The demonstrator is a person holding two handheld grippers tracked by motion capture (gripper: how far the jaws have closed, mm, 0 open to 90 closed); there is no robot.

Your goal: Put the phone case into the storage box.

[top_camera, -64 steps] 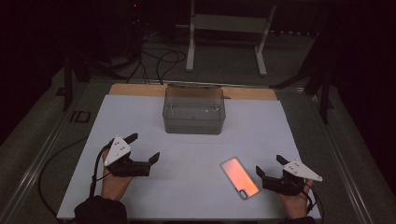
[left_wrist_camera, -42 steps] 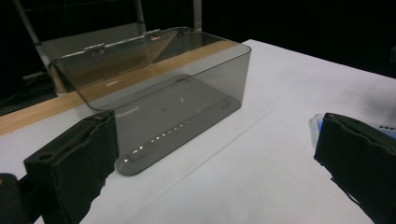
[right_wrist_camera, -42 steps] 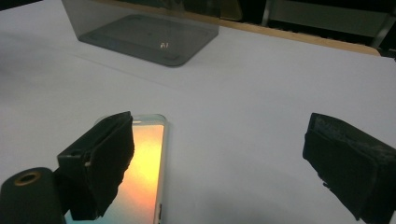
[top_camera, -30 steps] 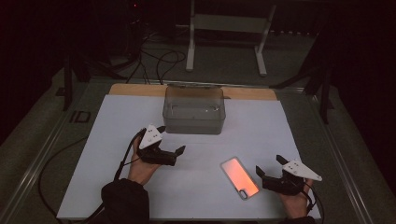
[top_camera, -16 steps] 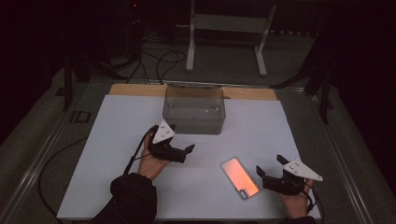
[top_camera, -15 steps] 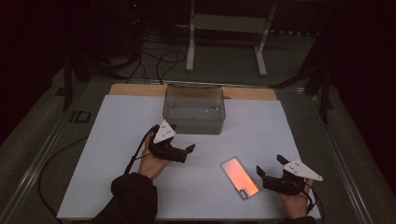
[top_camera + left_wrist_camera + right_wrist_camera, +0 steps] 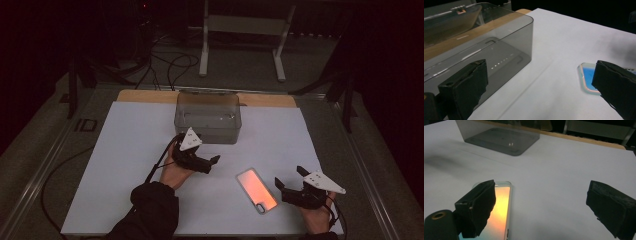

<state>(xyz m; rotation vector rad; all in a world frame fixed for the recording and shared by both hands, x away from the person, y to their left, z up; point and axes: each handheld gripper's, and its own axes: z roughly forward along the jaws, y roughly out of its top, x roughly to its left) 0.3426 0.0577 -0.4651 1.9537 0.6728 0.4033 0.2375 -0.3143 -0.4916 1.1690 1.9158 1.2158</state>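
Observation:
A phone (image 7: 256, 189) with a glowing orange-pink face lies flat on the white table cover, right of centre near the front. My left gripper (image 7: 214, 164) is open, just in front of the clear smoky plastic box (image 7: 208, 116), its jaws pointing right toward the phone. In the left gripper view the box (image 7: 474, 50) is at the left and the phone's corner (image 7: 587, 77) shows by the right jaw. My right gripper (image 7: 289, 179) is open at the front right, just right of the phone. In the right gripper view the phone (image 7: 499, 212) lies behind the left jaw.
The white cover (image 7: 125, 150) spans the table, with a wooden edge (image 7: 150, 96) at the back. A metal stand (image 7: 245, 30) and cables (image 7: 170, 65) sit on the floor beyond. The box is empty. Cables trail from both grippers.
My left gripper has travelled from the front left to the middle, up to the box's front and nearer the phone. The right gripper and the phone have stayed put.

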